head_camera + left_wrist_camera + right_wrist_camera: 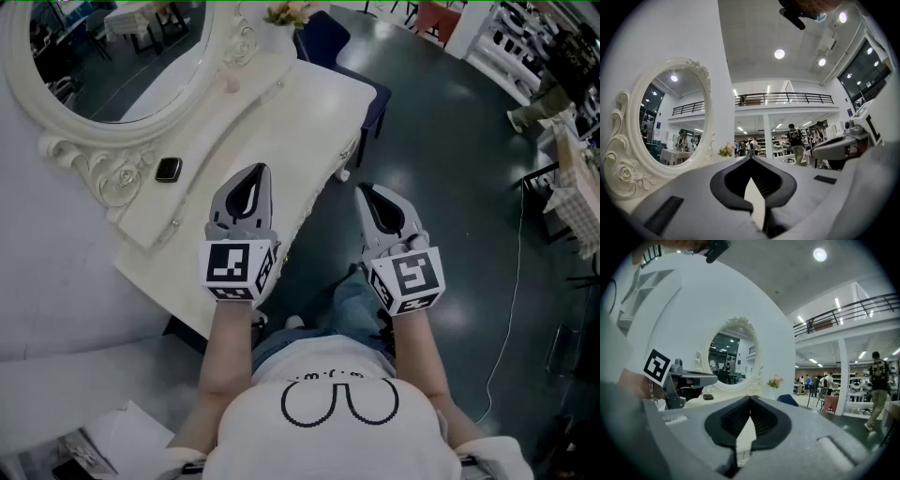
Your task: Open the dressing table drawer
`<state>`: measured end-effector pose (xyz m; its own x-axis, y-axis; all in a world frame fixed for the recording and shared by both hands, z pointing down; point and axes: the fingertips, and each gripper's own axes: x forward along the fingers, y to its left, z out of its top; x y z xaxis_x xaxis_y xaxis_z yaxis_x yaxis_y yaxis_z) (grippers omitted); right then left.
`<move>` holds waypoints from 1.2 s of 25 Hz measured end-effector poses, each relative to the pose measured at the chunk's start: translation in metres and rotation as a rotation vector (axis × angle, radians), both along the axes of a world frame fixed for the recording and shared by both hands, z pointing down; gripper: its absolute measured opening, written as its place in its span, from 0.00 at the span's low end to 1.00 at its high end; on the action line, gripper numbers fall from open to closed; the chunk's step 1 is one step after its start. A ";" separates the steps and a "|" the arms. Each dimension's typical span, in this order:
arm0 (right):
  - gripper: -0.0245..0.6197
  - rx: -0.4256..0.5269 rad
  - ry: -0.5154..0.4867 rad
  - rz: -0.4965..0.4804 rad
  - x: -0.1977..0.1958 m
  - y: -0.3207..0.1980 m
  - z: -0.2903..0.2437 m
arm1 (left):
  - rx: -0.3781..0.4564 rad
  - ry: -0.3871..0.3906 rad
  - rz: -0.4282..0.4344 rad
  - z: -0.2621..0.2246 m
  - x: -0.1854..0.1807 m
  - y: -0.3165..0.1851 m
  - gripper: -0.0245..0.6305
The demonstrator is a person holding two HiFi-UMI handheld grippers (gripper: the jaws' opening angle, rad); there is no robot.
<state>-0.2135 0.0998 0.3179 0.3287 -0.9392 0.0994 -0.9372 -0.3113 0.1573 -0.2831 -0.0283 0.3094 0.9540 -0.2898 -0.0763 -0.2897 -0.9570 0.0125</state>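
hovering left gripper (251, 171): held roughly level above the table's front edge, pointing away from the person, touching nothing.
left jaws: pressed together at the tips in the left gripper view; nothing pinched, and only a pale sliver of table shows through the gap lower down.
right gripper (367, 189): just beside the table's front edge, over the dark glossy floor (450, 169); near the left gripper and roughly parallel to it.
right jaws: tips meeting as well in the right gripper view; nothing between them.
jaw make: grey moulded shells with black ribbed pads (765, 183) curving to a point; a cube with square black-and-white markers sits at the back of each.
hands: bare forearms stretched forward side by side, wrists straight.
dressing table (281, 103): white with a smooth top and a curved front with a scalloped carved edge; it stands to the person's front left.
drawer (314, 202): under that front edge, seen almost edge-on from above; its handle cannot be made out.
mirror (112, 56): oval, in a white frame carved with roses and scrolls.
small dark object (168, 170): a metal-rimmed rounded square, lying on the table near the mirror's foot.
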 end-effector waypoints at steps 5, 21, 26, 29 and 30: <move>0.04 0.004 -0.001 -0.011 0.020 -0.005 -0.001 | 0.006 -0.003 -0.014 -0.001 0.016 -0.004 0.04; 0.04 -0.017 -0.041 -0.223 0.174 -0.046 0.001 | -0.023 -0.048 -0.230 0.005 0.144 -0.030 0.04; 0.04 -0.047 -0.019 -0.318 0.231 -0.049 -0.003 | -0.072 -0.017 -0.304 0.004 0.195 -0.030 0.04; 0.04 -0.063 -0.011 -0.367 0.261 -0.047 -0.002 | -0.097 -0.013 -0.329 0.007 0.223 -0.026 0.04; 0.04 -0.065 -0.011 -0.377 0.271 -0.048 -0.001 | -0.101 -0.015 -0.336 0.008 0.232 -0.025 0.04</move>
<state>0.0570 0.0519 0.3169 -0.0398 -0.9857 0.1640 -0.9858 0.0656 0.1548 -0.0509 -0.0536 0.3173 0.8050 -0.5930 -0.0177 -0.5890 -0.8025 0.0958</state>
